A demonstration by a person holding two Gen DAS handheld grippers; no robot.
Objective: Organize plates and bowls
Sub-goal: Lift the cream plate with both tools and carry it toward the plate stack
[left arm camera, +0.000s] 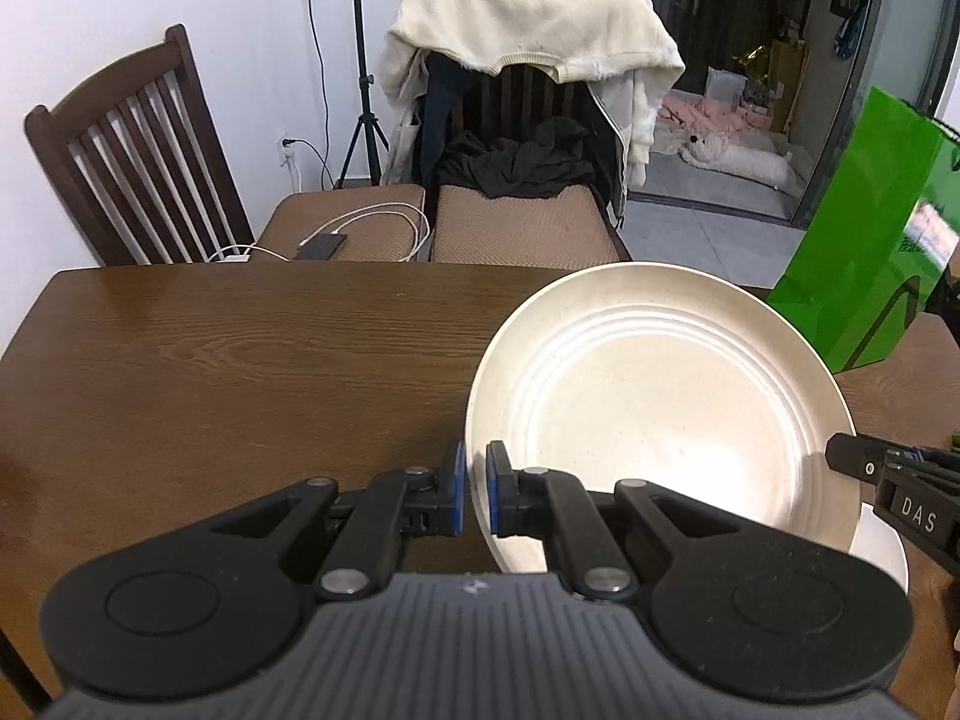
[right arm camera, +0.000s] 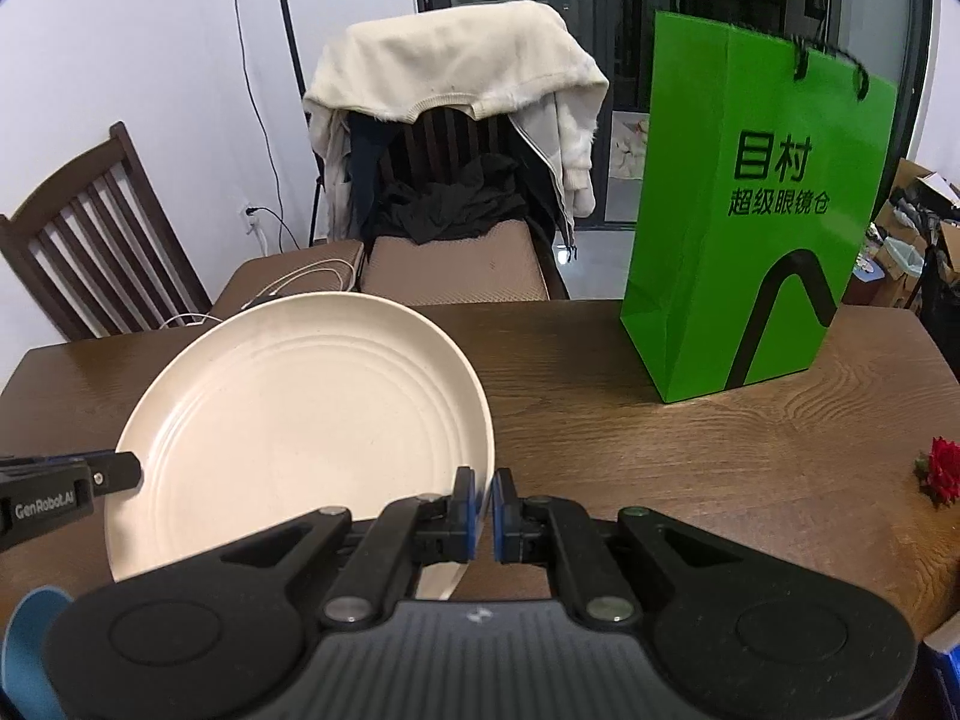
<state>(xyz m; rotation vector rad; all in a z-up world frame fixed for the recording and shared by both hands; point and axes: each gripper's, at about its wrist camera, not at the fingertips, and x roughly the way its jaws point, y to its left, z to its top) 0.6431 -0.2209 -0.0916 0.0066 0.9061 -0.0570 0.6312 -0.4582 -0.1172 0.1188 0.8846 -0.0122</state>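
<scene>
Dark brown wood-grain worktop fills the scene before you. Nearest, your left gripper is clamped on the left rim of a round cream ribbed plate, and your right gripper is clamped on its right rim, holding the plate tilted above the worktop. Farther back, a glossy green paper bag stands on the worktop. Beyond it, a cream sweater drapes a dark wooden chair.
</scene>
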